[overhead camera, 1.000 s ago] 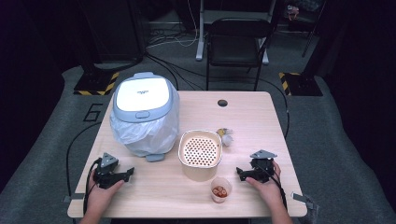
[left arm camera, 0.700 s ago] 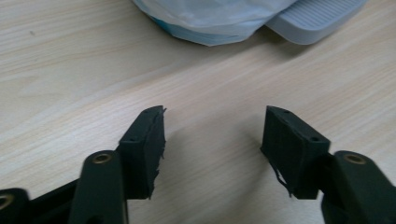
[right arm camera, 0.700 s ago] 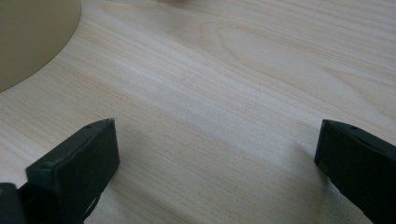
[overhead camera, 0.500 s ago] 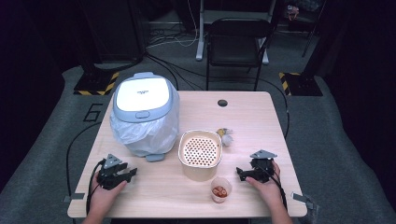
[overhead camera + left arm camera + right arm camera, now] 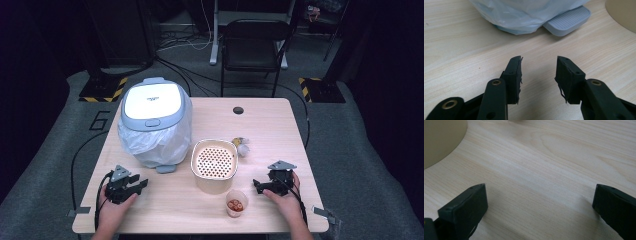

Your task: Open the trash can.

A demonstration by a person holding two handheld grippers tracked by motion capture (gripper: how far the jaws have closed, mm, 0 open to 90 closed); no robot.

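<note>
The left hand-held gripper (image 5: 139, 184) rests low on the pale wood-grain bench (image 5: 270, 130), its ridged black jaws parted with nothing between them; they have just been closing. Just ahead lie the ribbed grey pedal (image 5: 567, 20) and crinkled translucent liner of a small pedal bin (image 5: 155, 122). The right hand-held gripper (image 5: 257, 185) gapes wide over bare wood, beside a round beige perforated basket (image 5: 214, 165) and a small clear cup of red pieces (image 5: 236, 203).
</note>
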